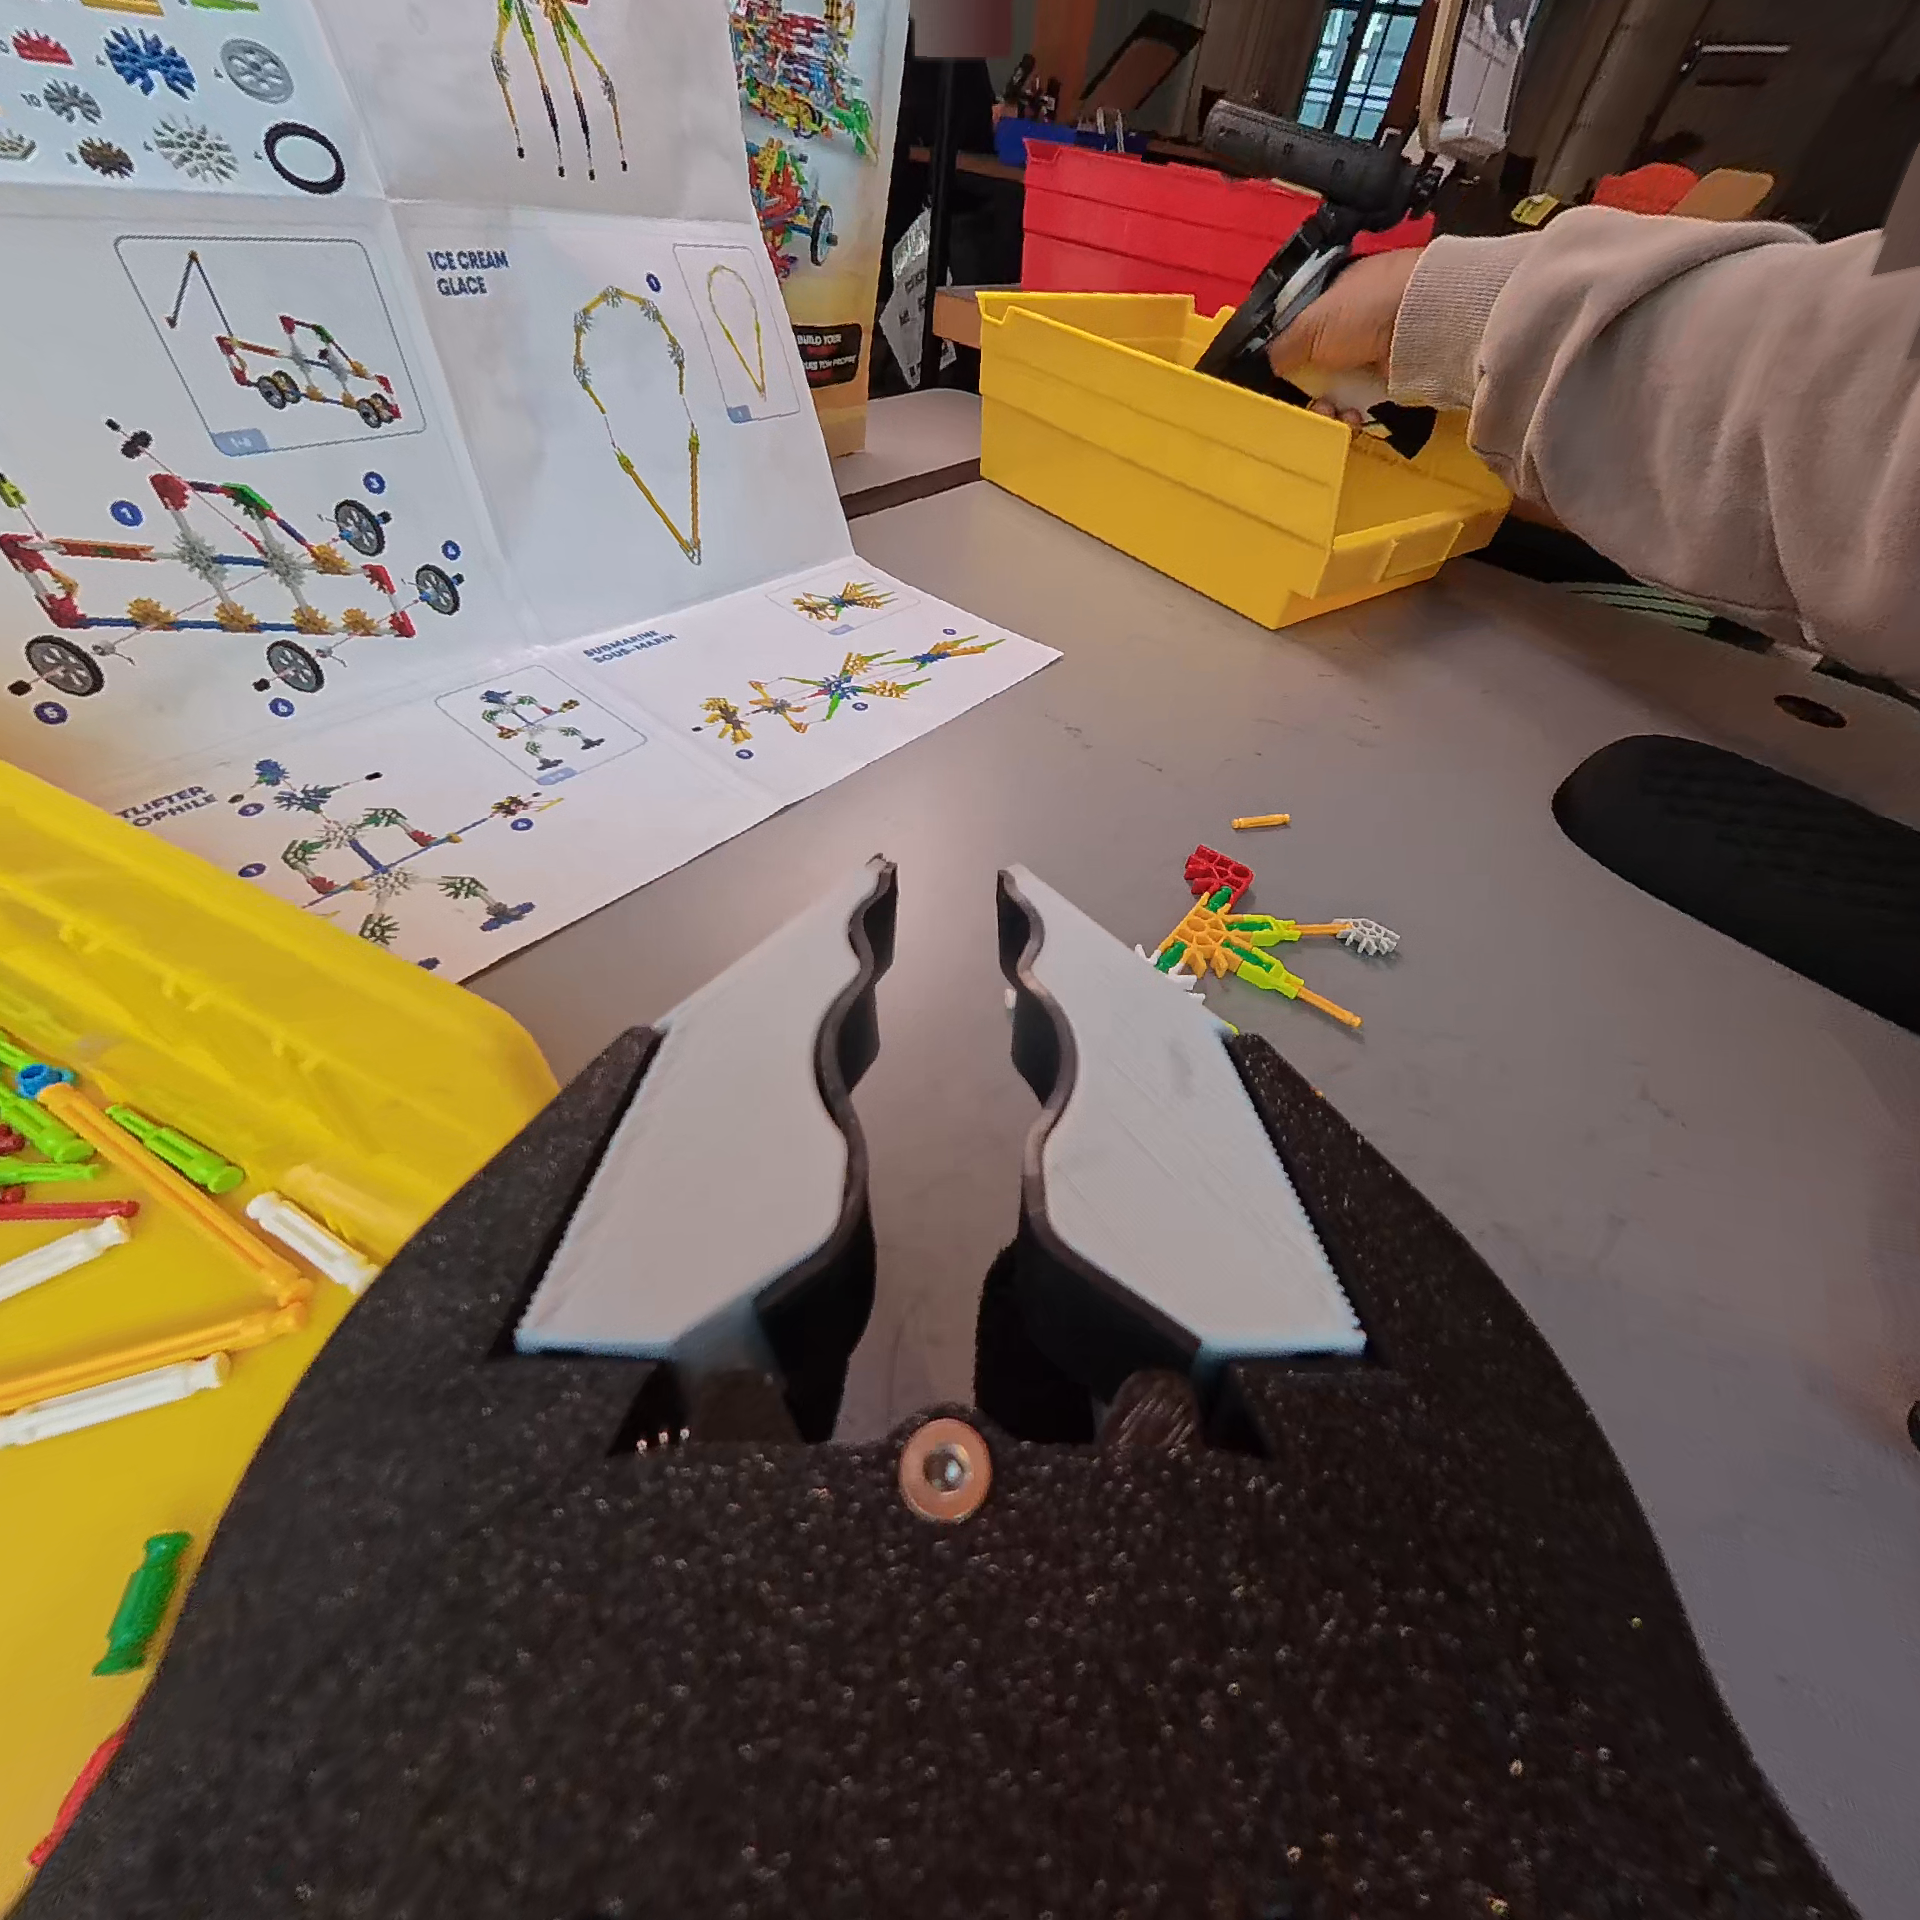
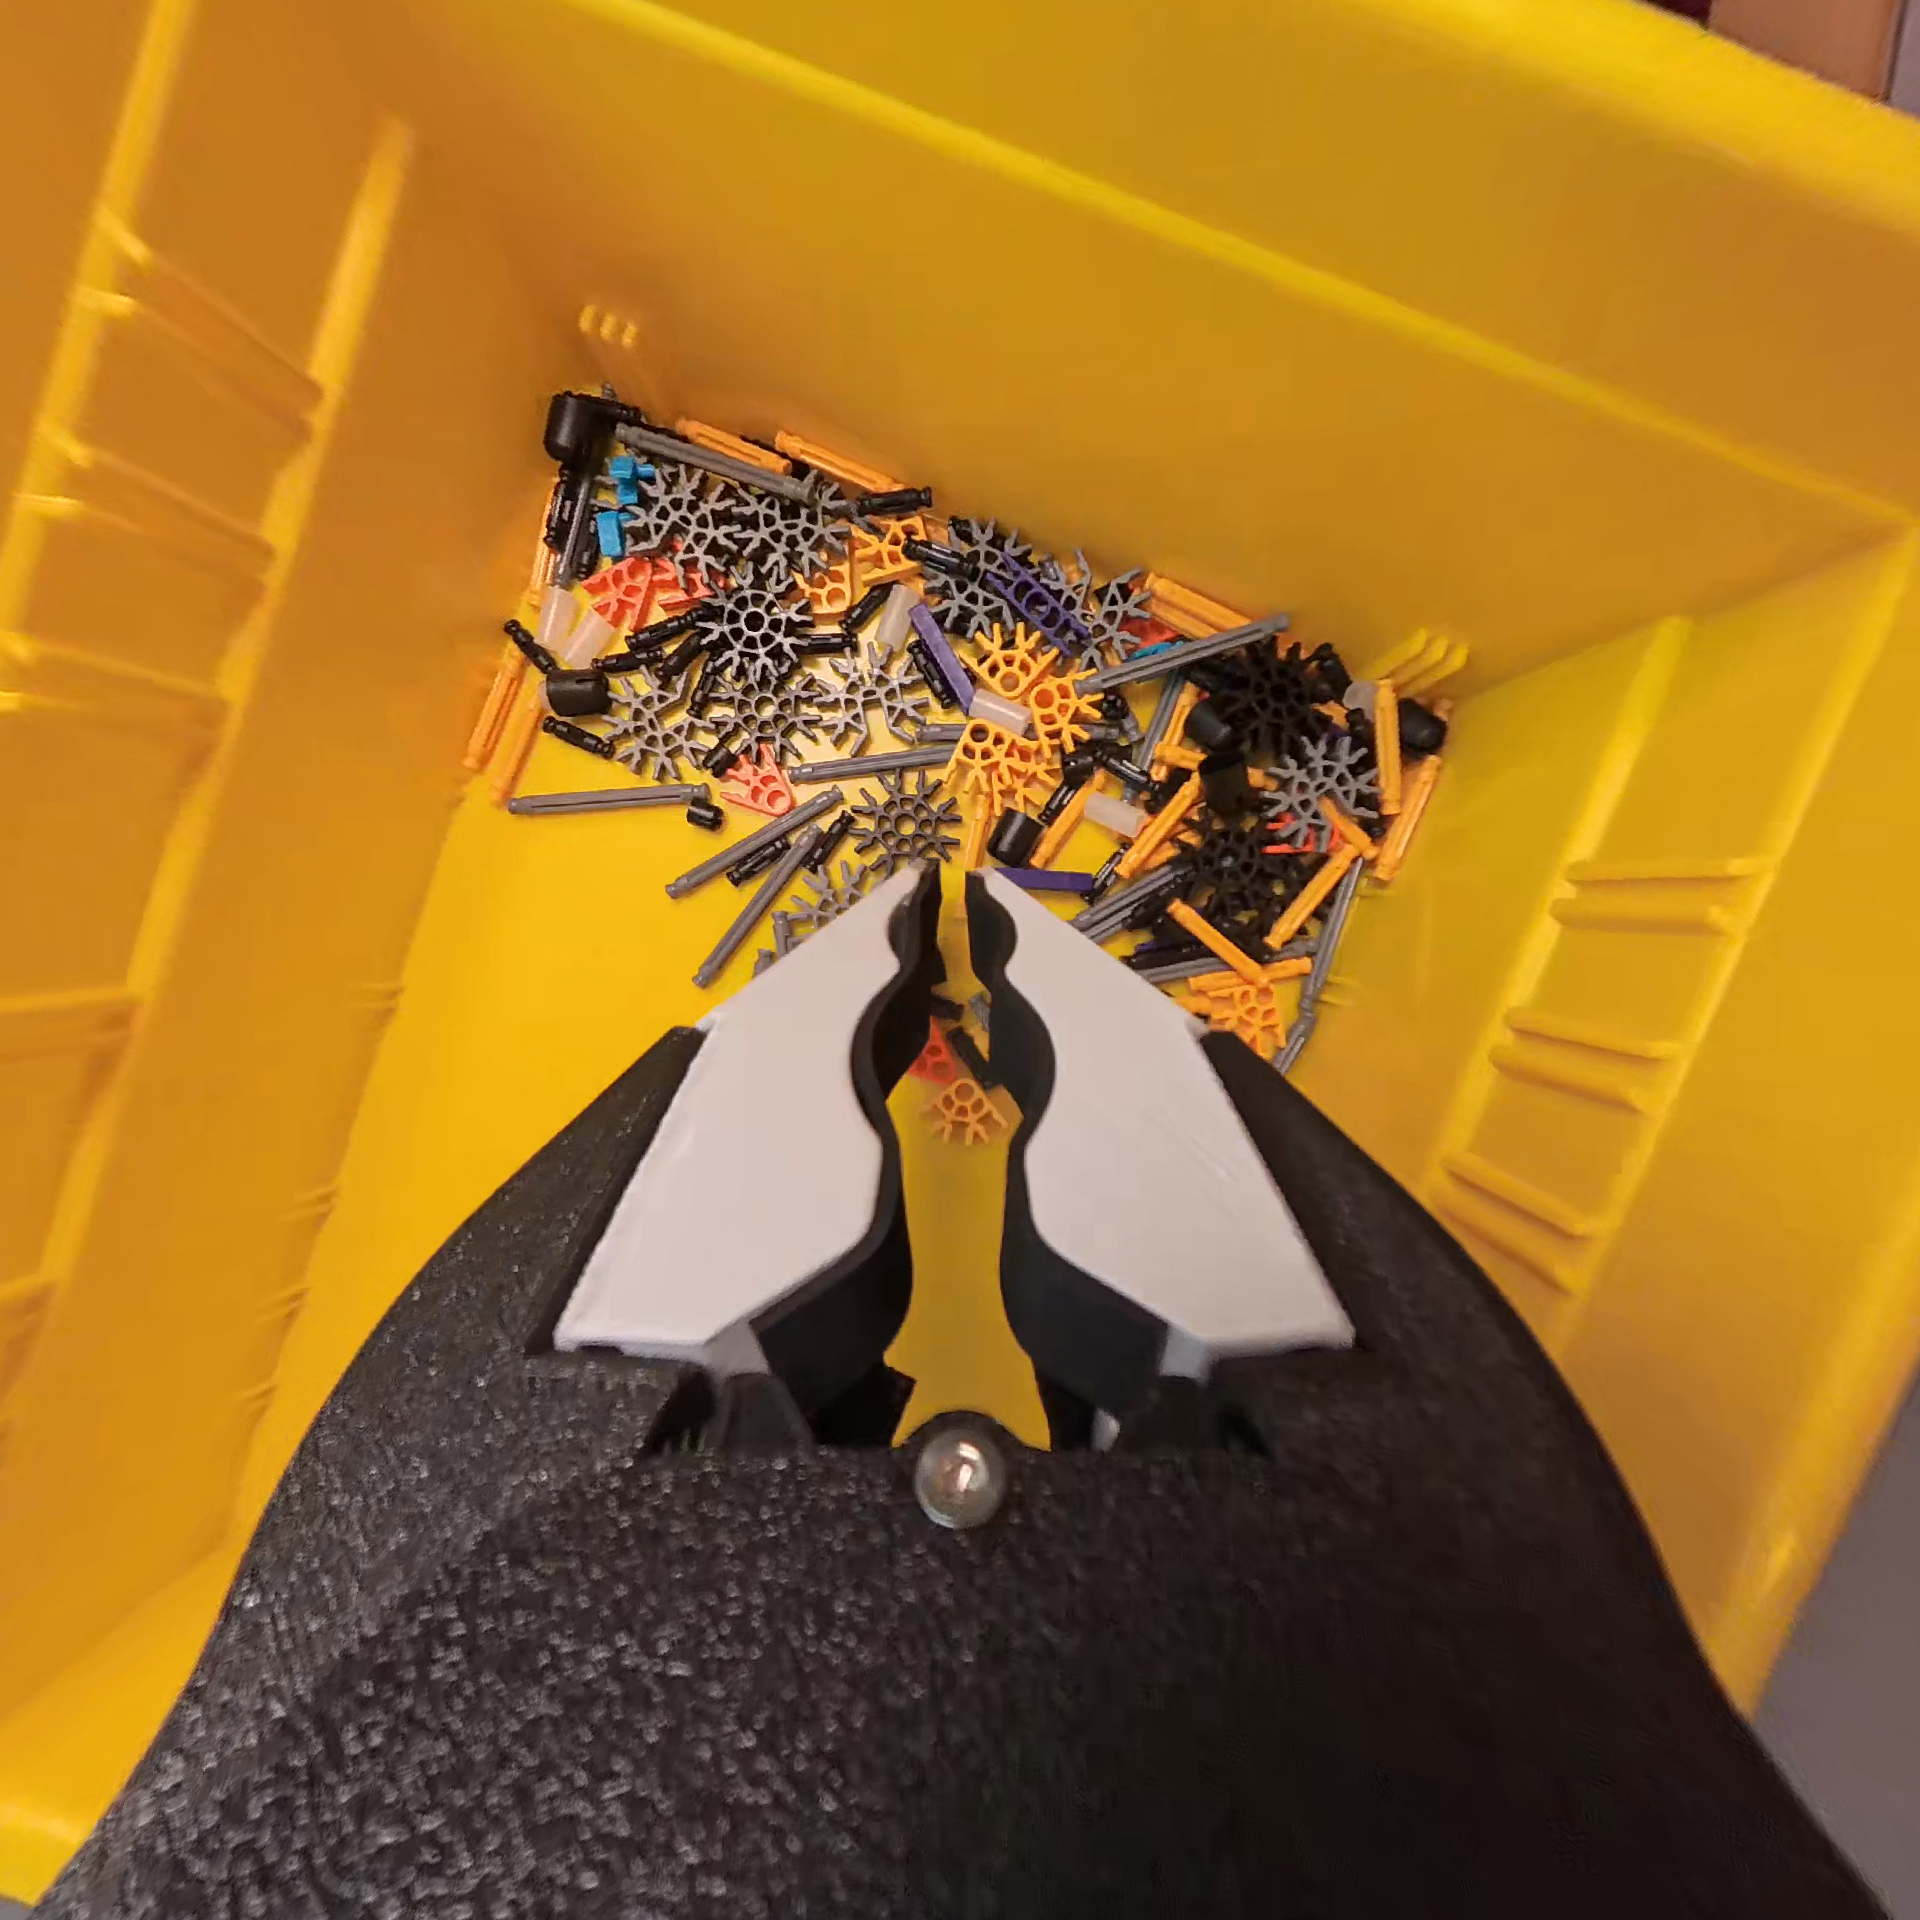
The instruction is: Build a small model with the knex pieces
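The left gripper [image 1: 945,883] hovers low over the grey worktop [image 1: 1351,1195] with its grey, wavy-edged fingers moderately parted and nothing between them. At about two o'clock from its tips, near the right finger, lies a small assembly of orange, green, red and white construction-toy pieces [image 1: 1252,935], with a short loose orange rod [image 1: 1260,822] just beyond it. At nine o'clock a yellow plastic tray [image 1: 312,1039] holds loose white, orange and green rods, and a folded paper instruction sheet [image 1: 582,436] stands propped up at eleven o'clock.

The right gripper [image 2: 951,878] points steeply down into a deep yellow plastic bin [image 2: 1143,260], its fingers drawn close with only a narrow gap at the tips; no piece is visibly pinched. The tips sit just above a heap of grey, black, orange and purple connectors and rods [image 2: 935,675] on the bin floor, right beside a dark snowflake-shaped connector [image 2: 906,823] at twelve o'clock.

In the left wrist view, a person's hand [image 1: 1340,322] in a beige sleeve [image 1: 1662,395] grips the right tool, angled down into the bin
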